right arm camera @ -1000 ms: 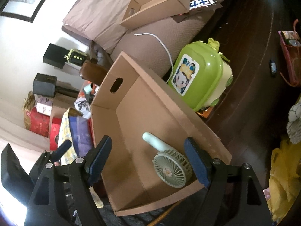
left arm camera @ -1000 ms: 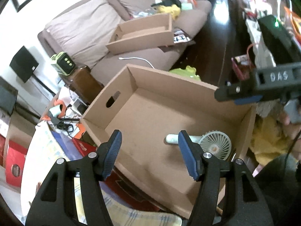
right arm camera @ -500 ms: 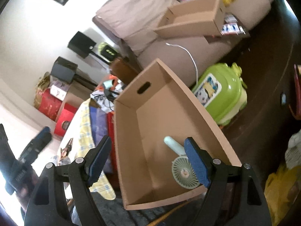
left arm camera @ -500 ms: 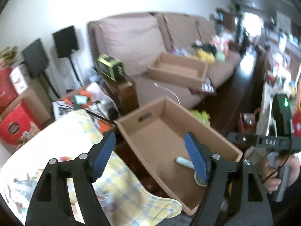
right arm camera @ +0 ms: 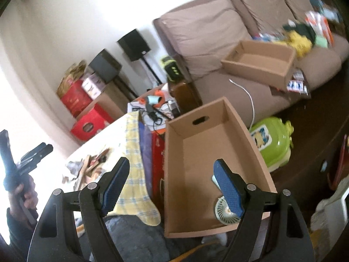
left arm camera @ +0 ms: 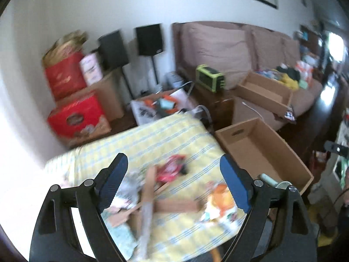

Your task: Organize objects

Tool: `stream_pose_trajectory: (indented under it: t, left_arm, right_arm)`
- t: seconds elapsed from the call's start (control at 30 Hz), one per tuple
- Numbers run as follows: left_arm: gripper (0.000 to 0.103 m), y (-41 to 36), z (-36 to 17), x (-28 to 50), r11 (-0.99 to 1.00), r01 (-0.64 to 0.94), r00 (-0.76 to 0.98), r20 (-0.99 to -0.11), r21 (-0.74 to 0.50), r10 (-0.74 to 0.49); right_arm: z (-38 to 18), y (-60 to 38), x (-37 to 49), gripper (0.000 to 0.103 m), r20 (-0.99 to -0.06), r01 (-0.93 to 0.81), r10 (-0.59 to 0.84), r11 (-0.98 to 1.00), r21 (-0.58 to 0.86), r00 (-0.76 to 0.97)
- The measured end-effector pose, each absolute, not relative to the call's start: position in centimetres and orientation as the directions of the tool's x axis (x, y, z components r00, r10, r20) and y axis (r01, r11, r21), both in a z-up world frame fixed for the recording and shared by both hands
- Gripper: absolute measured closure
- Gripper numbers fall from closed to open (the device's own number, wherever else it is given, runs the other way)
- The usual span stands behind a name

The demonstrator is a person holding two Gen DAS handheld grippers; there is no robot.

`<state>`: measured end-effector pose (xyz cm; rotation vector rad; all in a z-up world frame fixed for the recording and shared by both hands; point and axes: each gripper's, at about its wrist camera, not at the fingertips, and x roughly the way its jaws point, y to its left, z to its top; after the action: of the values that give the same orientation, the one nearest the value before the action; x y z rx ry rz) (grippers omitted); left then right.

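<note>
From the left wrist view, the left hand-held gripper (left arm camera: pixel 173 182) points down at a slant over the desk (left arm camera: pixel 178 135), which is covered by a yellow checked cloth; its blue-padded jaws stand wide with nothing between them, and they have just been opening. Under and beyond the jaws lie blurred things on the cloth: a red packet (left arm camera: pixel 171 170), some wooden strips (left arm camera: pixel 157 205) and an orange and white object (left arm camera: pixel 220 200). To the right, beside the desk edge, sits the open cardboard box (left arm camera: pixel 283 150), and the small hand fan (left arm camera: pixel 276 182) shows in its near corner, partly hidden behind the right jaw. A second ago this view looked straight into the box with the fan between the jaws; now the box has slid to the right and the desk fills the middle, and the jaws stand further apart. From the right wrist view, the right hand-held gripper (right arm camera: pixel 172 186) also tilts downward, above the near end of the same box (right arm camera: pixel 218 144), jaws wide and empty. The fan (right arm camera: pixel 225 212) lies on the box floor at the near right corner, half covered by the right jaw. At the left edge a hand (right arm camera: pixel 24 194) holds the other gripper above the desk (right arm camera: pixel 102 139). Compared with a second ago, the view has rolled more upright, and the jaw gap looks the same.
</note>
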<state>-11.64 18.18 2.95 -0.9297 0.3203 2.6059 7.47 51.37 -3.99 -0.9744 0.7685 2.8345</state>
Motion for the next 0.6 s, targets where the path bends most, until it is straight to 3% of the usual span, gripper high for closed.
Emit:
stream_pose_trajectory:
  t: [0.6]
  left_arm:
    - [0.017, 0.7, 0.7, -10.6, -0.993, -0.110, -0.736, -0.675, 0.049, 0.049]
  right_arm:
    - [1.6, 42.7, 9.2, 0.019, -0.618, -0.144, -0.071, -0.946, 0.290, -0.783]
